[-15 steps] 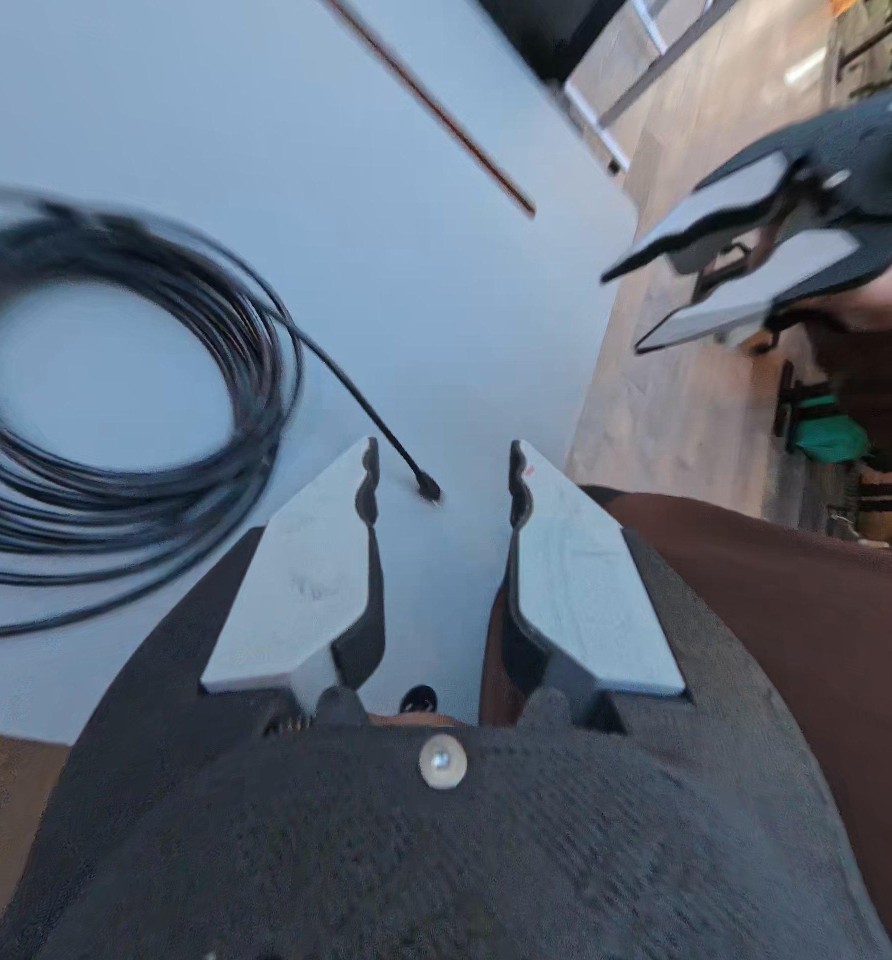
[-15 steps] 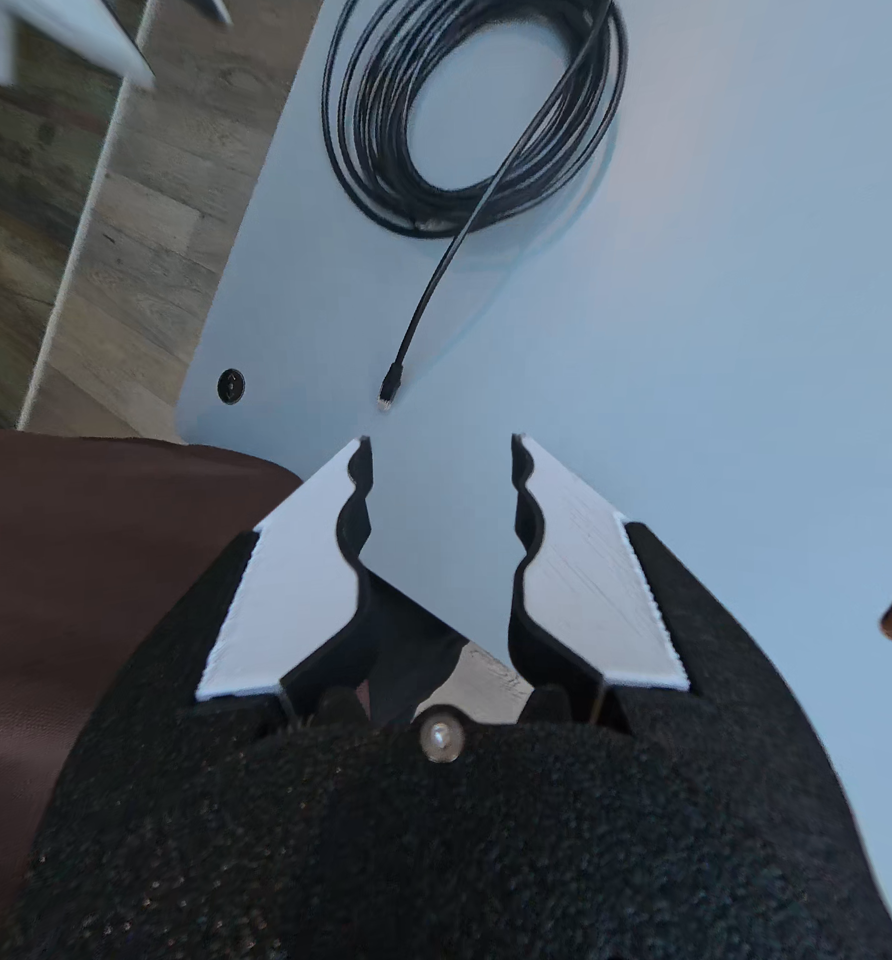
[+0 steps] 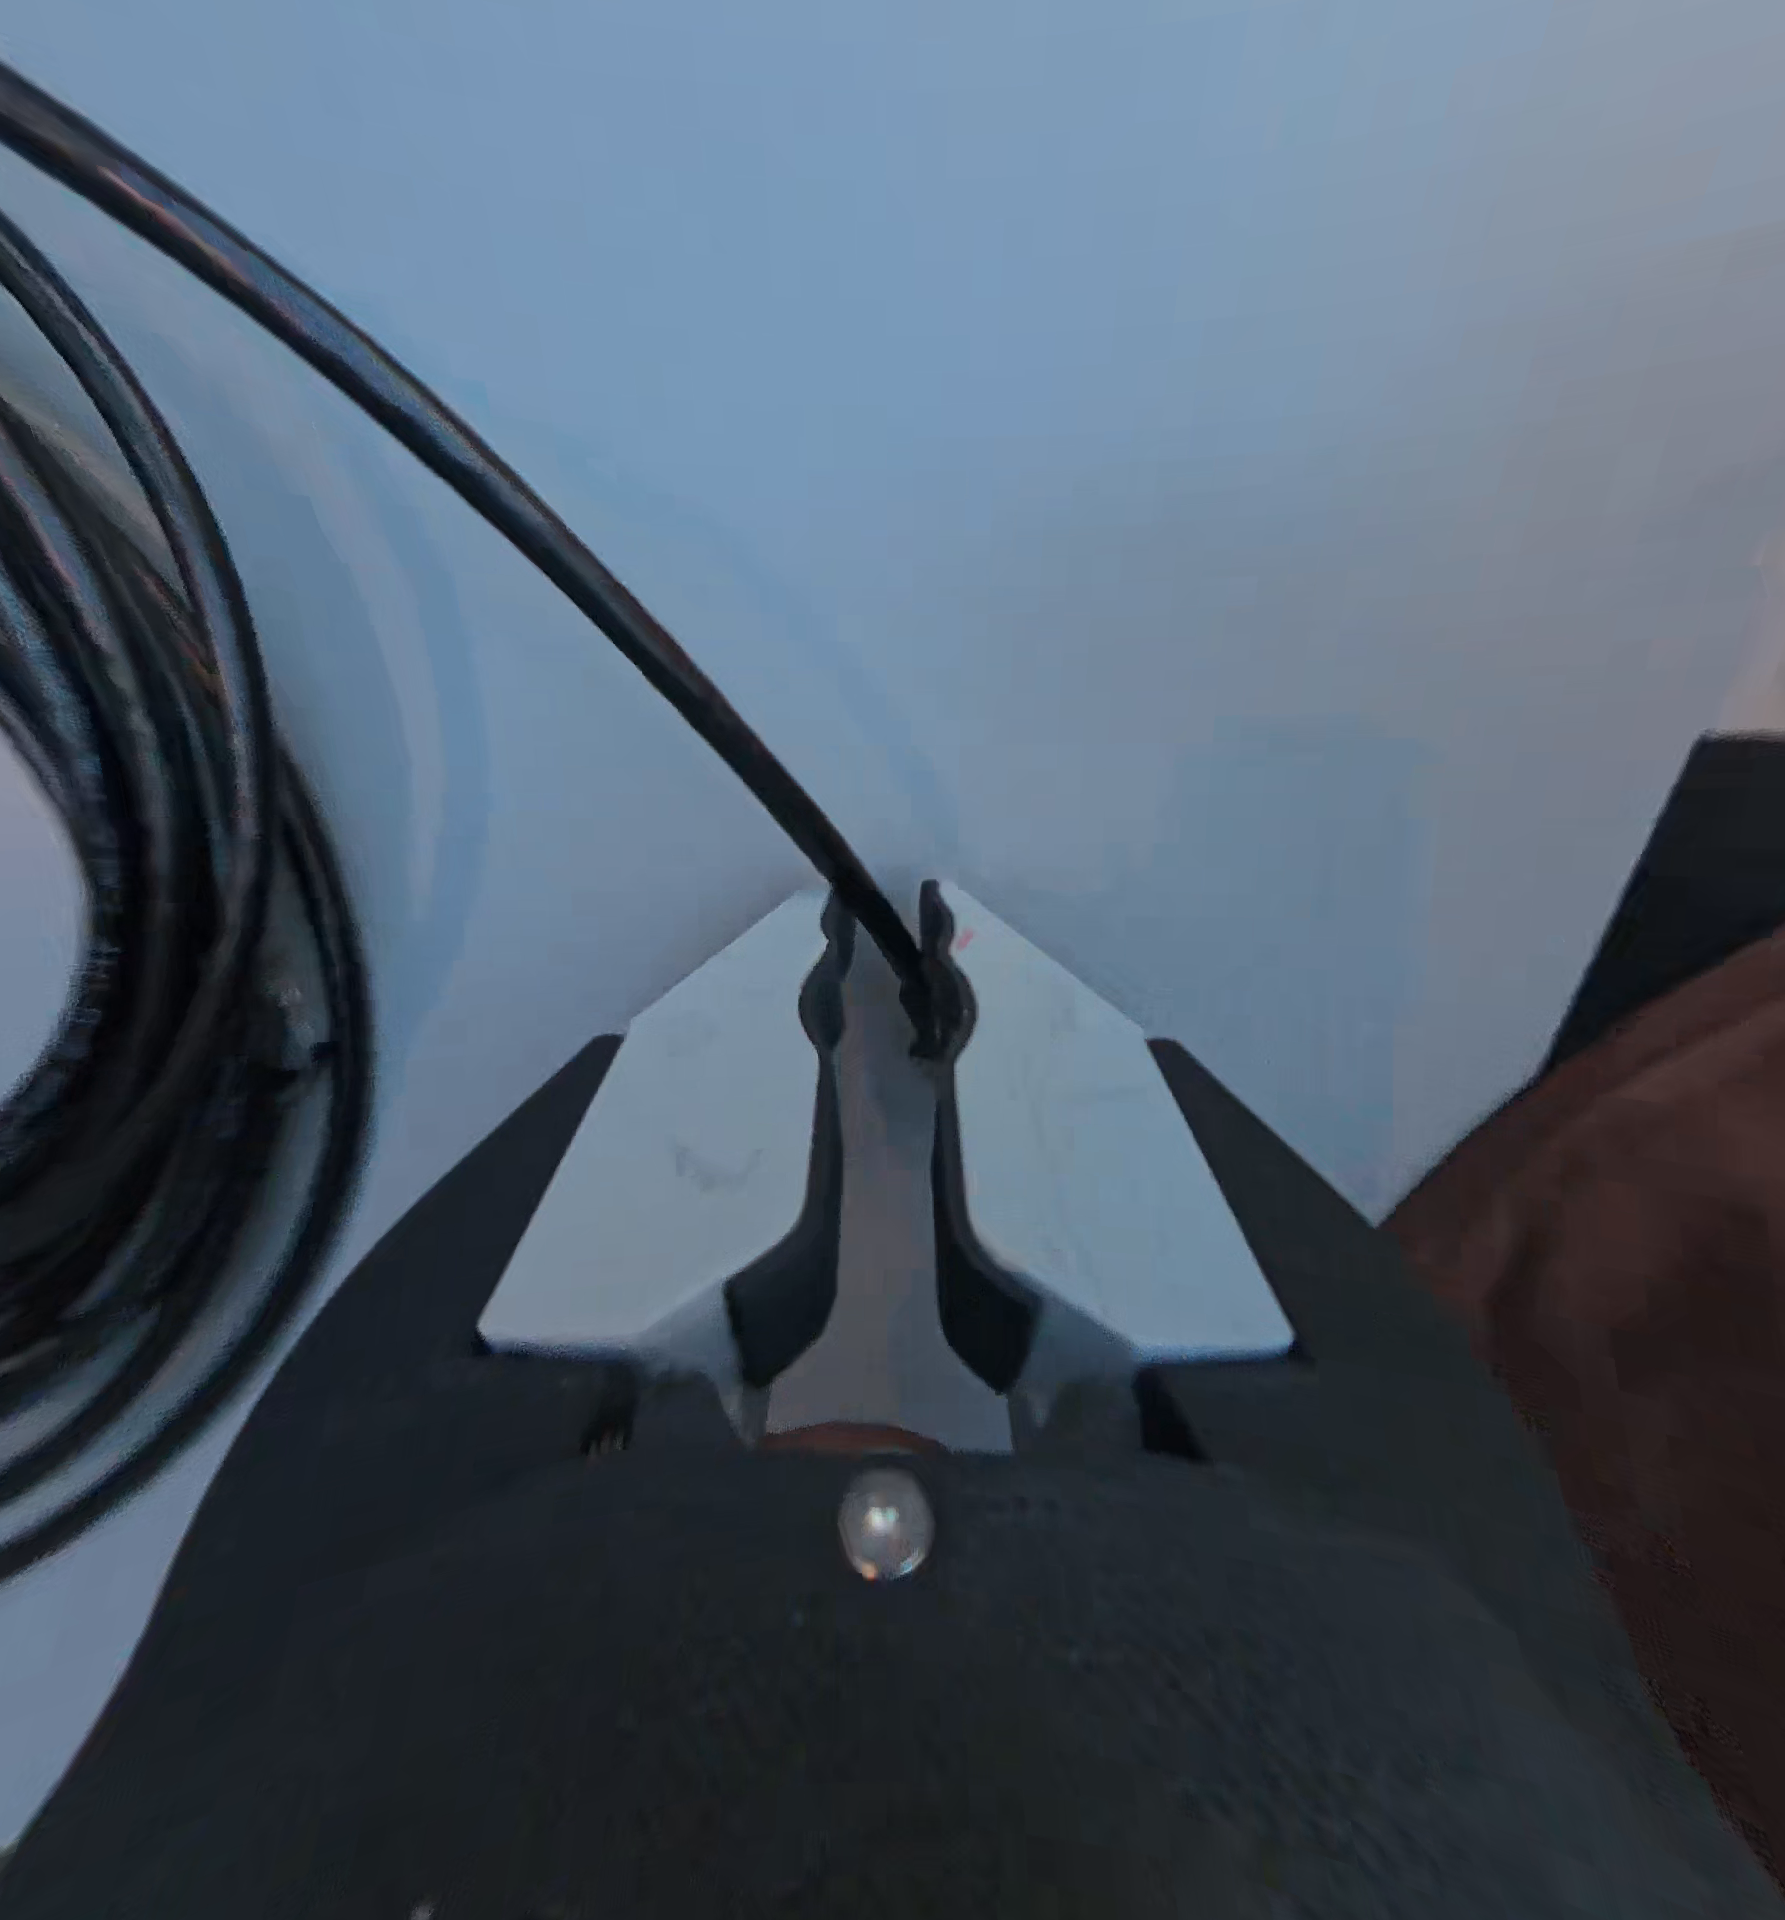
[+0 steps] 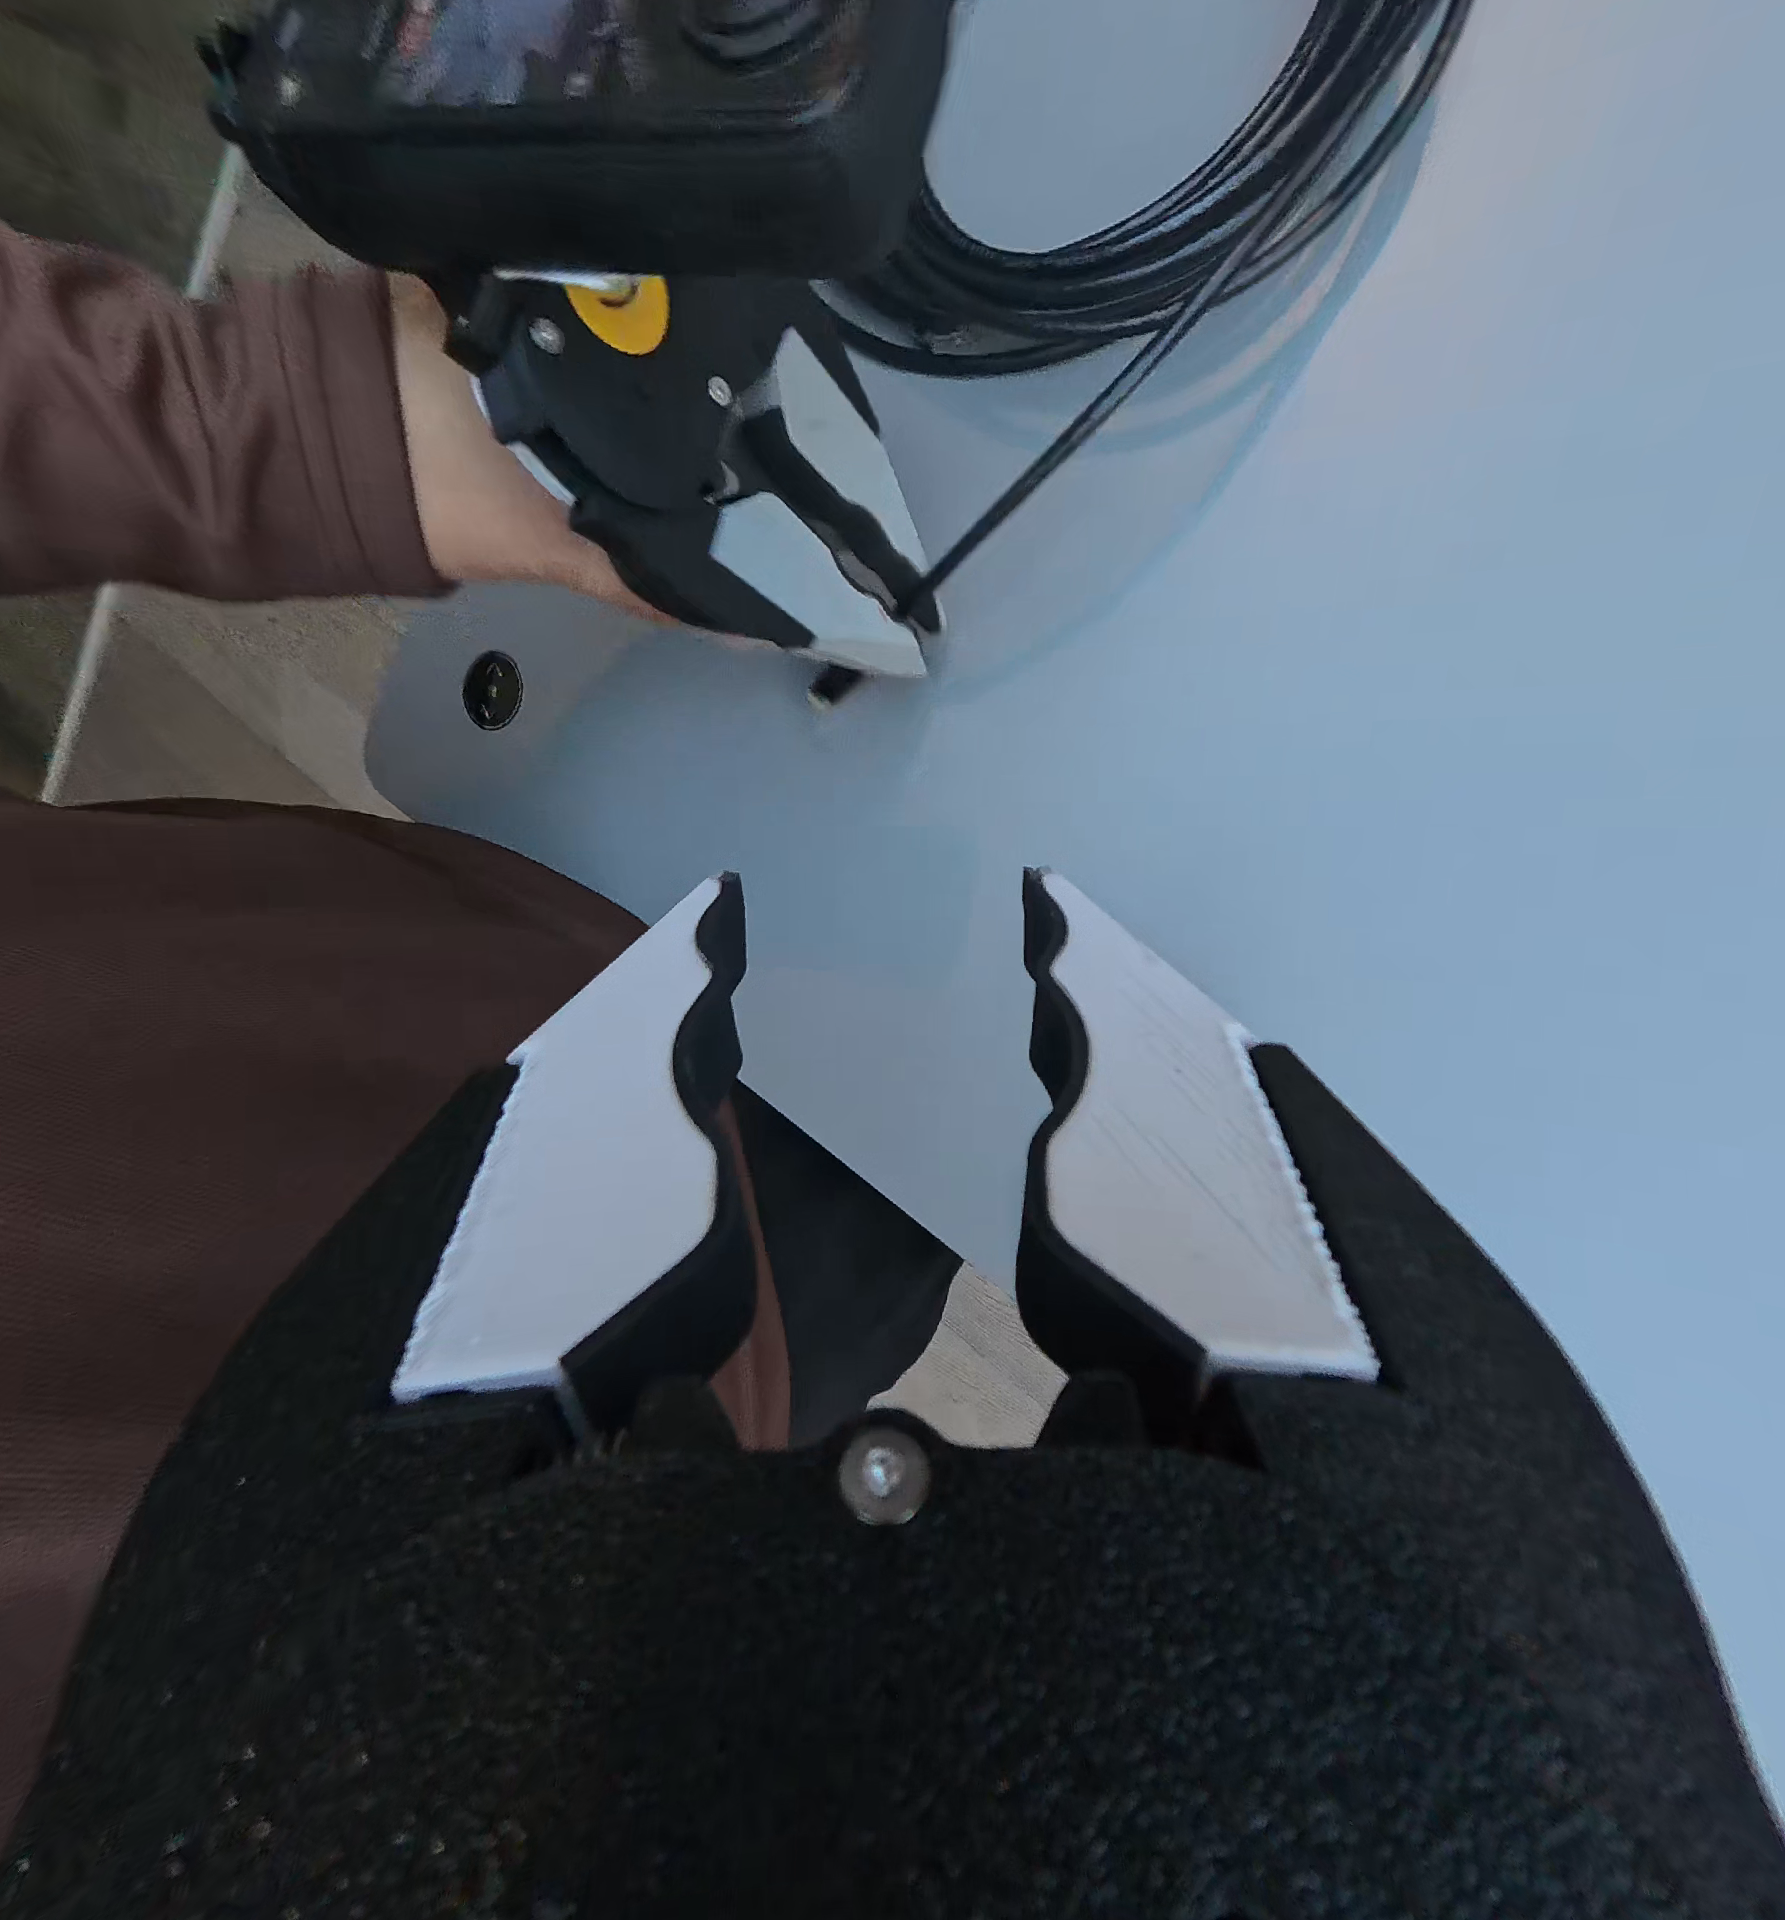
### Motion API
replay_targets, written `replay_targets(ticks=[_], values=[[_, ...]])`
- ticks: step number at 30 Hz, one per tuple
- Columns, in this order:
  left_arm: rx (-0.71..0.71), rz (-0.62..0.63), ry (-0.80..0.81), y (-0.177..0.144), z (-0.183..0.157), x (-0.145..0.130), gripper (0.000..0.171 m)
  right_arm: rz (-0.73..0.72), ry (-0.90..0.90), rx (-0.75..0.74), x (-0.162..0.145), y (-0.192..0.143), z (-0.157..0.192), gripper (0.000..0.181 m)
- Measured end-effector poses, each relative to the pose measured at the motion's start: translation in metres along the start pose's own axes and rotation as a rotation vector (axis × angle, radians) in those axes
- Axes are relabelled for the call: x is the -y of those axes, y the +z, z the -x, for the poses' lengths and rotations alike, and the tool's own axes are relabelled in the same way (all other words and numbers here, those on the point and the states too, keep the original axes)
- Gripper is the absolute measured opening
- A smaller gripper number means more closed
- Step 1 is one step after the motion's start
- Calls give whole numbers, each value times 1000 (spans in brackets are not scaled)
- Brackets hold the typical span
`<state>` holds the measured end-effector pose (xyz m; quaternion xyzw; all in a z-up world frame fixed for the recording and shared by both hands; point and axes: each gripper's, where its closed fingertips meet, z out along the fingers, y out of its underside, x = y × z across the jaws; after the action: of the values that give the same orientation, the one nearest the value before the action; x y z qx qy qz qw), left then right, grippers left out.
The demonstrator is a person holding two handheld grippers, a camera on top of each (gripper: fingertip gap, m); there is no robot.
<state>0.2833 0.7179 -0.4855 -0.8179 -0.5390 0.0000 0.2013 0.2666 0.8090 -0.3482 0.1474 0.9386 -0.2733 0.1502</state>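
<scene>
My left gripper [image 3: 883,971] grasps the black cable [image 3: 514,509] near its connector [image 4: 834,687], by the table's [image 4: 1490,727] corner; my right gripper [image 4: 880,914] hangs released.

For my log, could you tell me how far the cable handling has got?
Done: the left gripper has the cable end between its nearly closed fingers. In hand: the grip, not clearly clamped. Left: the coil lies wound on the table; the right gripper is open, empty.

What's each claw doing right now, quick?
Left claw: shut on the cable near its free end.
Right claw: open, holding nothing, above the table.
</scene>
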Motion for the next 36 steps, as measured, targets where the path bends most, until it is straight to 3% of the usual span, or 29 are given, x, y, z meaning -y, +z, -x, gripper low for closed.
replay_targets(ticks=[3,6,10,14,15,16,17,21,24,28,31,36], values=[[38,47,396,-24,20,-13,10,-24,36,4,-6,-8,-8,53],[187,213,829,-44,70,-42,10,-19,65,5,-15,-9,-15,52],[296,391,1098,-54,128,-68,10,-7,58,17,-14,-2,-10,52],[377,369,904,-61,149,-66,16,-9,18,21,0,4,3,52],[426,335,842,-67,154,-63,25,-12,18,30,2,6,7,52],[533,297,763,-76,167,-58,49,-12,16,40,3,8,11,52],[593,278,658,-84,174,-62,61,-7,12,47,3,11,15,52],[467,36,123,-95,142,-95,57,34,-29,74,0,30,30,53],[354,-92,-162,-92,106,-125,54,95,-129,97,7,49,37,53],[261,-124,-326,-76,70,-158,48,166,-313,111,43,86,37,53],[191,-151,-418,-72,47,-168,45,221,-511,107,80,127,39,53],[173,-197,-535,-83,18,-184,44,387,-749,14,121,203,4,60]])
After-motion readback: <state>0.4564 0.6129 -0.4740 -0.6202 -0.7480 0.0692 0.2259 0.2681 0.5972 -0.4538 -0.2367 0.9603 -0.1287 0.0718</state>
